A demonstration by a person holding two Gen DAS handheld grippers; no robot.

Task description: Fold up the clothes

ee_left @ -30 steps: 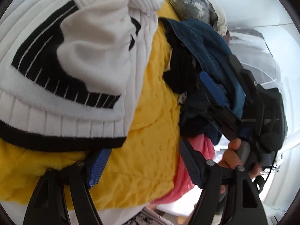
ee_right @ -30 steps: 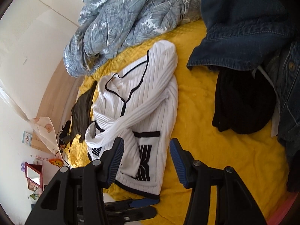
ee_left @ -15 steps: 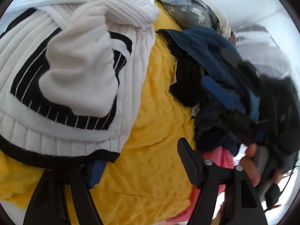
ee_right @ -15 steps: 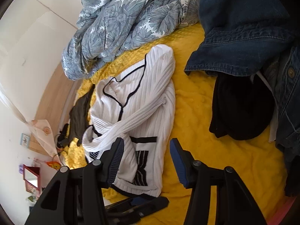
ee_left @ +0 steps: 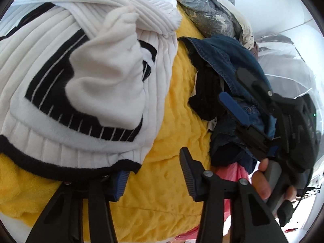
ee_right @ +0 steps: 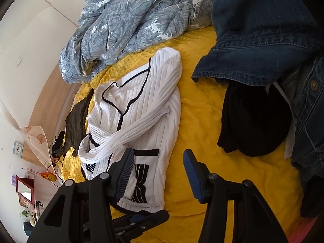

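A: Where's the garment?

B: We see the white ribbed cardigan (ee_right: 139,109) with black trim lying on the yellow blanket (ee_right: 202,121), sleeves crossed over its front. Floral duvet (ee_right: 129,22) beyond it, denim jacket (ee_right: 263,36) and a black garment (ee_right: 253,121) well to its right.

A: Left gripper?

B: The left gripper (ee_left: 154,174) sits at the cardigan's black hem. Its jaws are closing; the left finger (ee_left: 119,184) is tucked under the hem edge, the right one over bare blanket. We can't tell if the pads pinch cloth.

A: Right?

B: The right gripper (ee_right: 158,174) hovers over the cardigan's lower corner, jaws apart, nothing between them. A hand (ee_left: 263,182) holds its grip.
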